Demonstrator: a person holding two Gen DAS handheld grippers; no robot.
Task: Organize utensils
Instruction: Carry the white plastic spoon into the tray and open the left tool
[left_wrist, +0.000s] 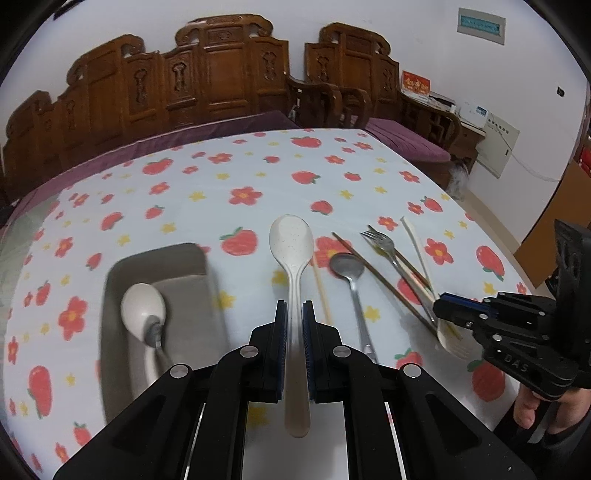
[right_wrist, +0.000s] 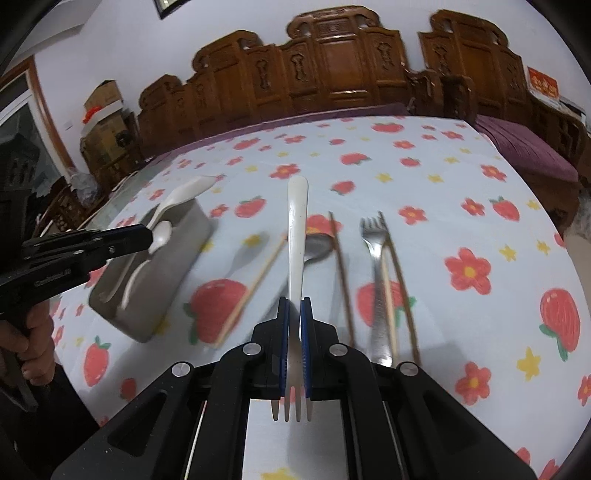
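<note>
The left gripper (left_wrist: 294, 314) has its fingers closed on the handle of a white speckled spoon (left_wrist: 291, 240), bowl pointing far, held above the flowered bench (left_wrist: 258, 177). Left of it sits a grey tray (left_wrist: 118, 295) that already holds a white spoon (left_wrist: 142, 306) and a metal spoon lying on top of it. To the right on the cloth lie a metal spoon (left_wrist: 347, 269), a bamboo chopstick (left_wrist: 321, 291), dark chopsticks (left_wrist: 384, 280) and a metal fork (left_wrist: 384, 243).

The right wrist view adds what the left cannot: the right gripper (right_wrist: 294, 314) is clamped on a white fork (right_wrist: 297, 206), tines (right_wrist: 291, 410) toward the camera and handle pointing far. From the left view only the side of this gripper (left_wrist: 448, 304) and part of the fork's head show. The right view also catches the hand (right_wrist: 33, 332) holding the left gripper (right_wrist: 147, 232), at the near end of the tray (right_wrist: 147, 325).
</note>
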